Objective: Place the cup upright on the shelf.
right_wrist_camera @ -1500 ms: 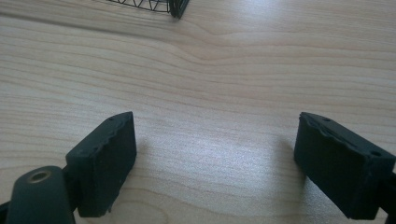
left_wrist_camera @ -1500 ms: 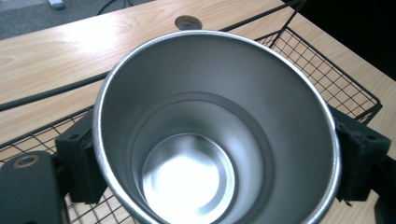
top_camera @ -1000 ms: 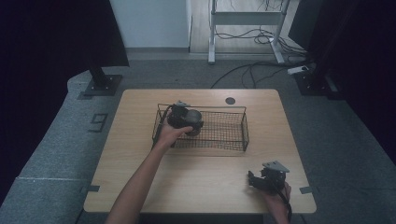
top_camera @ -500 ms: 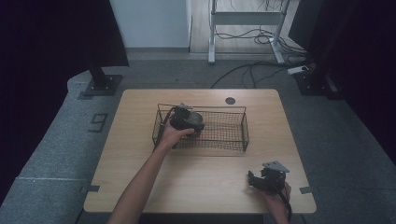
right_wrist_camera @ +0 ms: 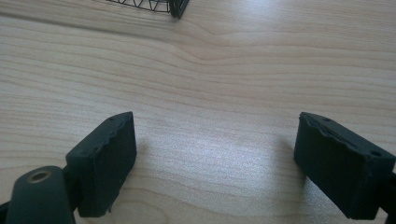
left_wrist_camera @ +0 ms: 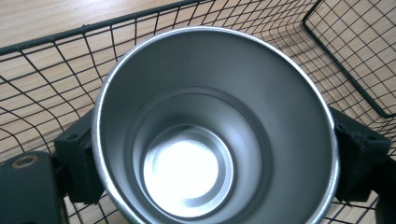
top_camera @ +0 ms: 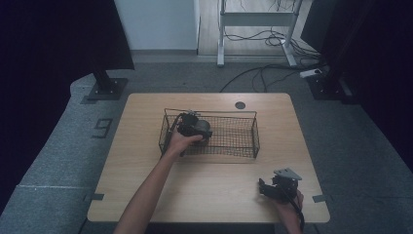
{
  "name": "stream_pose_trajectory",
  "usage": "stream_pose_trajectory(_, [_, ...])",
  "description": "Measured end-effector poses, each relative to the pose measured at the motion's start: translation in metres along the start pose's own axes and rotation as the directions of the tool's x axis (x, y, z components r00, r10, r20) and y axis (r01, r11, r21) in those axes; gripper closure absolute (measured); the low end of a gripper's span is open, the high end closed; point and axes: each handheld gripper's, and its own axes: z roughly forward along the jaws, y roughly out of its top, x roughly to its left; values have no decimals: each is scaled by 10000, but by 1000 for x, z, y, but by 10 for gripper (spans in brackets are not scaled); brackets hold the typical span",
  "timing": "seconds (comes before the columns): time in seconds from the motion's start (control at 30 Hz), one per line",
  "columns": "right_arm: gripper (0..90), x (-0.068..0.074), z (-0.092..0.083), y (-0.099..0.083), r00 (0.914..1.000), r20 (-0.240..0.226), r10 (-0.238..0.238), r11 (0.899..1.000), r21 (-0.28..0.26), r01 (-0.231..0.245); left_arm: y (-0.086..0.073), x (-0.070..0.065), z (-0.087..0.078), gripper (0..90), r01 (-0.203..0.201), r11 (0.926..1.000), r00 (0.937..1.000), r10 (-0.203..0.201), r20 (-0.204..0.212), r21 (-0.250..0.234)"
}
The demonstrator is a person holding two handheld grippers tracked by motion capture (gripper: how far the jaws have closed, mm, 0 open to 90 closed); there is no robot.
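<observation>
— Wooden table [top_camera: 146,195], centre frame: where's the steel cup [left_wrist_camera: 210,135]?
— Inside the wire basket's [top_camera: 243,146] left end, clamped between the left gripper's [top_camera: 192,126] 2 jaws.
— And lower right?
— The right gripper [right_wrist_camera: 215,158] gapes wide, holding nothing.

— From my seat, the metal cup [left_wrist_camera: 212,135] hides most of what I'd like to check. Its near rim runs off the bottom edge in the left gripper view, and its outer wall is out of sight.

— Can you see the cup from above?

— Barely. In the high view the left gripper [top_camera: 194,126] and the hand cover it inside the wire basket [top_camera: 243,141]; I can't tell whether it touches the basket floor.

— And the right gripper [right_wrist_camera: 233,163]?

— Its outer jaw is clipped by the picture's edge.
</observation>
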Motion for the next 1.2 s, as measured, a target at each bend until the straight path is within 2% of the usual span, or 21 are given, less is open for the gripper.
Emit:
stream_pose_trajectory(0.33, [129, 0, 0, 0, 10000, -1, 0, 10000, 1, 0, 1, -1, 4, 120, -158, 9979, 9998, 167, -137, 628])
stream_pose_trajectory(0.6, [129, 0, 0, 0, 10000, -1, -2, 10000, -1, 2, 2, 0, 7, 118, -63, 9952, 9996, 92, -285, 978])
stream_pose_trajectory(0.87, [129, 0, 0, 0, 10000, -1, -2, 10000, 2, 2, 3, 1, 6, 106, 104, 9954, 9998, -87, -188, 953])
stream_pose_trajectory(1.03, [129, 0, 0, 0, 10000, -2, -4, 10000, 2, 4, 3, 1, 3, 80, -49, 9960, 9999, 63, -146, 887])
stream_pose_trajectory(1.2, [129, 0, 0, 0, 10000, -3, 0, 10000, 0, 0, 3, 0, -3, 59, 10, 9989, 9998, -1, -174, 478])
